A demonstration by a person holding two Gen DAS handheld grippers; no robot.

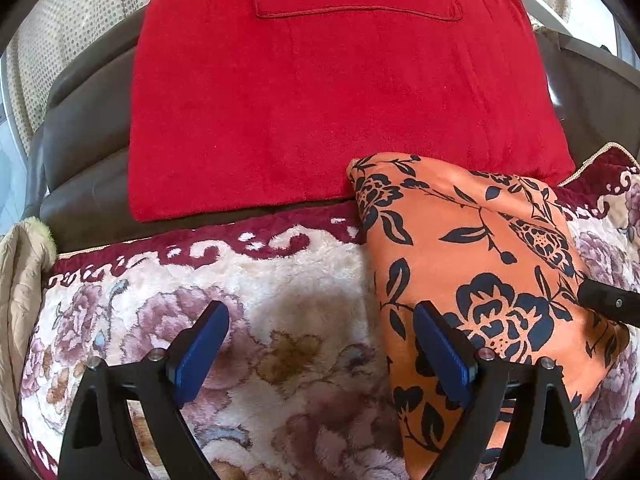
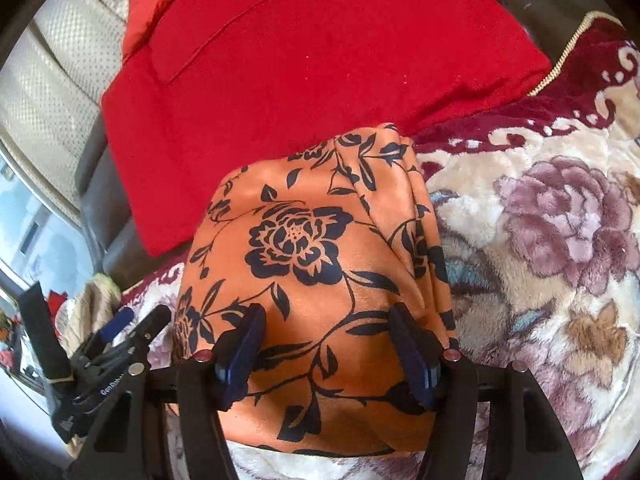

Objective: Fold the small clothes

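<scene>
Red cushion (image 1: 340, 96) far, leaning on dark sofa (image 1: 80, 148). Floral plush blanket (image 1: 280, 300) near. Folded orange floral garment (image 2: 320, 264) lies on blanket, right of left gripper (image 1: 322, 350), jaws apart; right gripper (image 2: 326, 350) over garment, jaws apart.

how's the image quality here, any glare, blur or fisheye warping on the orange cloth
Left wrist view: strong barrel warping and dark corners; the orange floral cloth is sharp and evenly lit. Right wrist view: same warping, the cloth sharp, with a soft shadow between the open right gripper fingers; the window at left is washed out.
</scene>
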